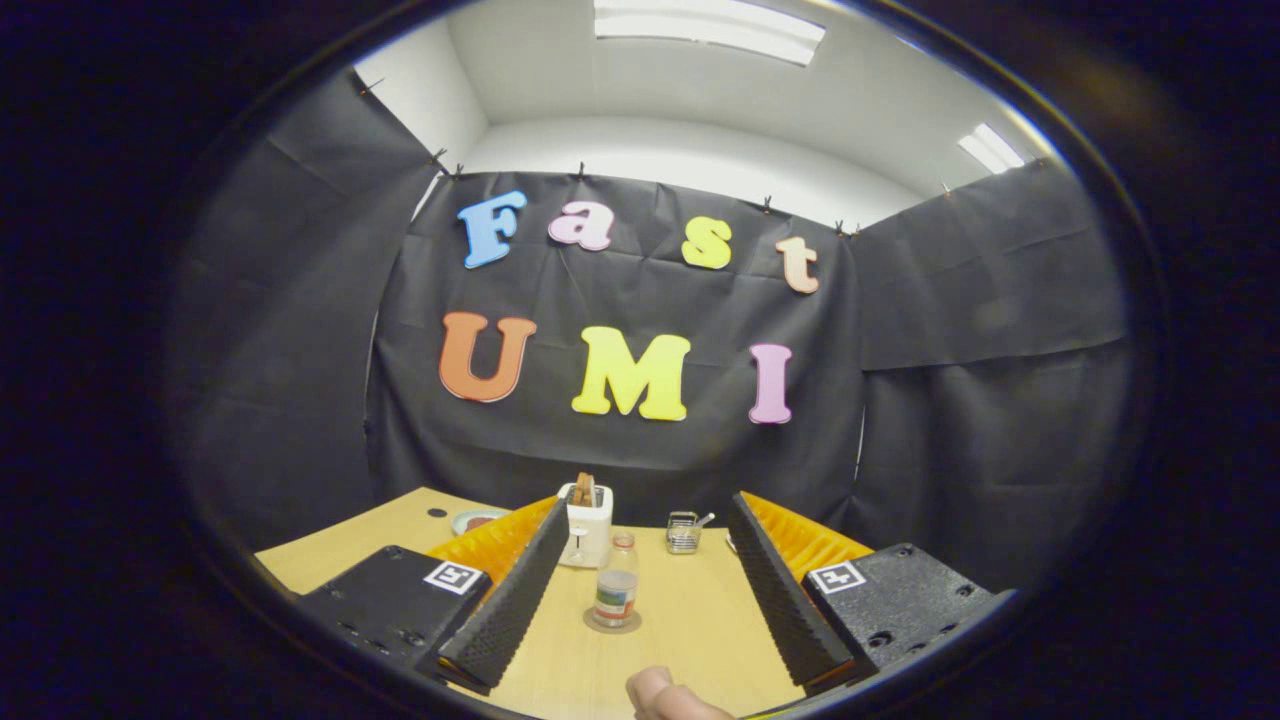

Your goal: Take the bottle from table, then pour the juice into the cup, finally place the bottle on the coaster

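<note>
The bottle [617, 585] stands upright on the round coaster [612, 622] on the wooden table [690, 620], just ahead of the gripper [650, 560] and roughly on the line between its two fingers. Its lower part looks to hold some liquid, though how much is hard to tell. The fingers are spread wide apart and grip nothing — the bottle stands free of both. Judging by that, the last step looks done: bottle on the coaster, gripper clear of it. Whether juice went into a cup cannot be checked here — no cup is plainly identifiable. Beyond the bottle stands a white toaster [586, 525] with something in its slot, to its right a small wire basket [684, 532], and to its left a small dish [478, 520]. A fingertip [660, 692] shows at the near edge, below the fingers.
</note>
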